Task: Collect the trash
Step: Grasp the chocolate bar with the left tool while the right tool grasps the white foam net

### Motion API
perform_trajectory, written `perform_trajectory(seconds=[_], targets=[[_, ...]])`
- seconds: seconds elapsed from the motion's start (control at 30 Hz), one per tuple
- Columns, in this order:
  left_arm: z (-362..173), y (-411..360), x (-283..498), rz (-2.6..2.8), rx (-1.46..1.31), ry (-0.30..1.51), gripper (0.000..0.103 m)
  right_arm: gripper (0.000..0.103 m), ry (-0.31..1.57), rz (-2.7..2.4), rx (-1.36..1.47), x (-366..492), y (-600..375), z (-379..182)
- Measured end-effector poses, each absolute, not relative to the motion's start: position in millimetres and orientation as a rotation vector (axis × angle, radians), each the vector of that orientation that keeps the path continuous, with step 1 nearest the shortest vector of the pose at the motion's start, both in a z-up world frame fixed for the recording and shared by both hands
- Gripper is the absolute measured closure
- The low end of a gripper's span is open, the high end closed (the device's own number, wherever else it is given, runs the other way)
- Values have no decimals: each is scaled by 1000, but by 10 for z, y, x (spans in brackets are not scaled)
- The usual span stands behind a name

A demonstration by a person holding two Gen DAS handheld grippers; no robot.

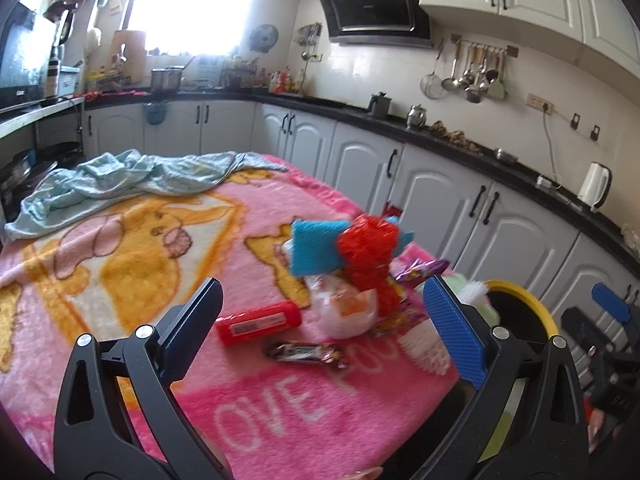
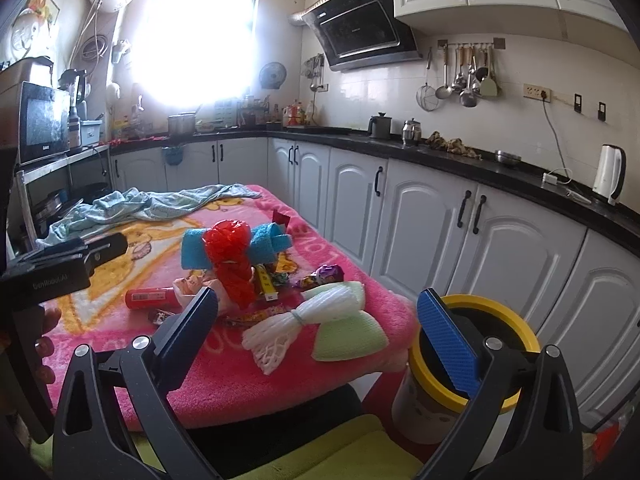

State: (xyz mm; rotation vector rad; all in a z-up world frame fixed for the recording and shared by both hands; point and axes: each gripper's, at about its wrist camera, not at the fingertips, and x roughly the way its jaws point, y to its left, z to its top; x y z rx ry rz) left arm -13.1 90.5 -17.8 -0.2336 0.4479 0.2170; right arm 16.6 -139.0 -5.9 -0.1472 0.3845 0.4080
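Hovering spread and empty, left gripper (image 1: 320, 320) has the red tube (image 1: 259, 323) dead ahead between its fingers, long axis crosswise. Right gripper (image 2: 316, 328), also spread, sits nearer the white foam net (image 2: 292, 326); yellow-rimmed bin (image 2: 472, 344) just beyond its right finger

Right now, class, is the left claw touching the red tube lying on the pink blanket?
Apart. The left wrist view shows the left claw open above the blanket, with pink fabric visible between its dark finger and the red tube.
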Motion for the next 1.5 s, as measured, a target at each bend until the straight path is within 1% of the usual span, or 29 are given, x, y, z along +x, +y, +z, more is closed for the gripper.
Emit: perform_trajectory(seconds=[0.2, 0.47, 0.6, 0.73, 0.97, 1.03, 1.1, 1.23, 1.3, 1.33, 1.37, 1.43, 1.47, 1.5], targets=[[-386, 1020, -53, 210, -199, 537, 11, 6, 444, 400, -141, 411, -1338, -135], [-741, 935, 166, 119, -160, 698, 11, 6, 508, 397, -171, 763, -1255, -269], [-903, 899, 327, 122, -122, 756, 11, 6, 578, 415, -175, 964, -1204, -388], [-1039, 930, 477, 128, -140, 828, 11, 6, 655, 422, -144, 1154, -1187, -504], [-1176, 949, 663, 181, -130, 889, 11, 7, 778, 451, -47, 1413, -1137, -645], [-1219, 957, 718, 186, -139, 911, 12, 16, 805, 456, -14, 1483, -1112, -673], [-1256, 980, 733, 174, -159, 919, 24, 20, 835, 448, 8, 1574, -1081, -717], [-1281, 996, 741, 177, -152, 920, 31, 40, 926, 438, 92, 1747, -1091, -832], [-1279, 1026, 727, 175, -167, 911, 38, 43, 948, 422, 141, 1803, -1125, -861], [-1283, 1042, 726, 175, -170, 909, 39, 49, 947, 420, 151, 1812, -1136, -853], [-1281, 1056, 717, 170, -175, 906, 40, 53, 947, 424, 164, 1830, -1150, -849], [-1280, 1056, 711, 166, -177, 900, 42, 68, 949, 429, 182, 1857, -1180, -829], [-1279, 1056, 713, 163, -176, 899, 43, 73, 955, 440, 196, 1873, -1189, -829], [-1276, 1067, 704, 162, -174, 898, 45, 81, 966, 455, 216, 1891, -1205, -838]])
